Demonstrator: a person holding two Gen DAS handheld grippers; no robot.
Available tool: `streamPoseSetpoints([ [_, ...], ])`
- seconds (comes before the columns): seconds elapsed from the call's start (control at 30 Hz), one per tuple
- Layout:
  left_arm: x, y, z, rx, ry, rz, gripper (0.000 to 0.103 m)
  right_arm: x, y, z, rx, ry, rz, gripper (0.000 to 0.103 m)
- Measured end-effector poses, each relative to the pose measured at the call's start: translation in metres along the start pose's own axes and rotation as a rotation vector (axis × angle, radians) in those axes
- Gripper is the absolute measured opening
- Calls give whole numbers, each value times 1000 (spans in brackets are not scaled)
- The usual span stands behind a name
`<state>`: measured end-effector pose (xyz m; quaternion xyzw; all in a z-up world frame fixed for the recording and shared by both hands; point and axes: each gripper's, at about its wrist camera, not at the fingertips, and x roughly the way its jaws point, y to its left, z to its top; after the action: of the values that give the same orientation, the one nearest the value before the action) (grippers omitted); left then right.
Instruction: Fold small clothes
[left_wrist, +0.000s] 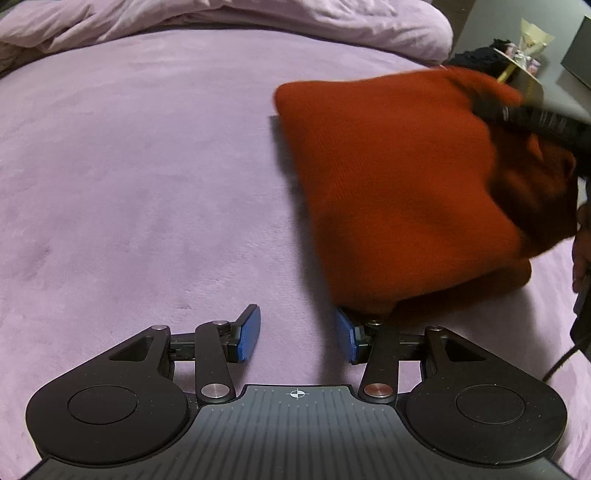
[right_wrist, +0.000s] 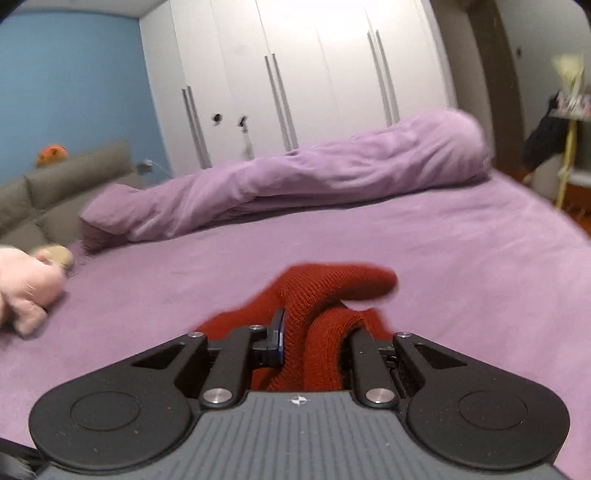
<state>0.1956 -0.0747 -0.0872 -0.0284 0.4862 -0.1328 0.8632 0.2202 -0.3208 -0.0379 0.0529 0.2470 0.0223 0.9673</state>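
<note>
A rust-red knitted garment (left_wrist: 399, 192) lies folded on the lilac bed cover (left_wrist: 147, 184), and its right side is raised off the bed. My left gripper (left_wrist: 297, 321) stands open low over the cover, blue pads apart with nothing between them. Its right finger sits at the garment's near corner. In the left wrist view, one of the right gripper's black fingers (left_wrist: 495, 110) reaches into the garment's top right edge. In the right wrist view, my right gripper (right_wrist: 314, 328) is shut on a bunched fold of the red garment (right_wrist: 332, 288), which hides the right pad.
A rolled lilac duvet (right_wrist: 314, 173) lies along the far side of the bed. A pink plush toy (right_wrist: 26, 291) rests at the left by a grey headboard (right_wrist: 62, 184). White wardrobe doors (right_wrist: 295, 74) stand behind. A person's hand (left_wrist: 581, 254) shows at the right edge.
</note>
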Motion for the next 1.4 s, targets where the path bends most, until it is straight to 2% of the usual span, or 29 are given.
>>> streamPoseSetpoints([
  [0.07, 0, 0, -1, -7, 4, -1, 49, 18, -8, -12, -20, 93, -86, 13],
  [0.1, 0, -2, -1, -5, 6, -6, 49, 24, -14, -18, -2, 153, -100, 15],
  [0.13, -1, -3, -2, -1, 9, -11, 49, 22, -21, -21, 41, 177, -86, 23],
  [0.17, -2, -2, -2, 4, 10, -18, 49, 15, -28, -23, 97, 167, -65, 26],
  [0.23, -5, -4, -3, 21, 10, -29, 49, -7, -45, -27, 228, 142, -38, 43],
  [0.3, -8, -7, -4, 43, 6, -27, 49, -30, -60, -40, 348, 137, -17, 50],
  [0.43, -8, -14, -5, 73, -7, -26, 48, -62, -69, -68, 462, 173, 39, 50],
  [0.57, -7, -27, -3, 84, 12, -49, 49, -65, -62, -79, 420, 165, 30, 48],
  [0.63, -8, -34, -2, 104, 7, -52, 50, -59, -57, -71, 391, 159, 27, 25],
  [0.73, -6, -46, 1, 139, -32, -29, 51, -51, -47, -64, 379, 168, 27, 20],
  [0.83, 8, -51, 7, 142, -21, 14, 50, -48, -57, -62, 561, 148, 170, 19],
  [0.93, 6, -43, 11, 70, -68, 29, 51, -51, -80, -69, 817, 94, 357, 18],
  [1.0, 0, -32, 11, 23, -104, 62, 51, -48, -92, -75, 900, 87, 407, 18],
  [1.1, -5, -14, 10, -46, -110, 50, 52, -39, -94, -82, 830, 175, 287, 18],
  [1.17, -4, -12, 7, -52, -99, 41, 52, -31, -91, -90, 774, 261, 212, 18],
  [1.27, -2, -11, 2, -46, -91, 40, 52, -32, -86, -90, 700, 272, 201, 19],
  [1.37, -6, -5, 1, -50, -73, 13, 53, -40, -86, -78, 637, 268, 199, 31],
  [1.4, -9, -2, 1, -46, -66, 1, 55, -43, -90, -74, 624, 265, 195, 39],
])
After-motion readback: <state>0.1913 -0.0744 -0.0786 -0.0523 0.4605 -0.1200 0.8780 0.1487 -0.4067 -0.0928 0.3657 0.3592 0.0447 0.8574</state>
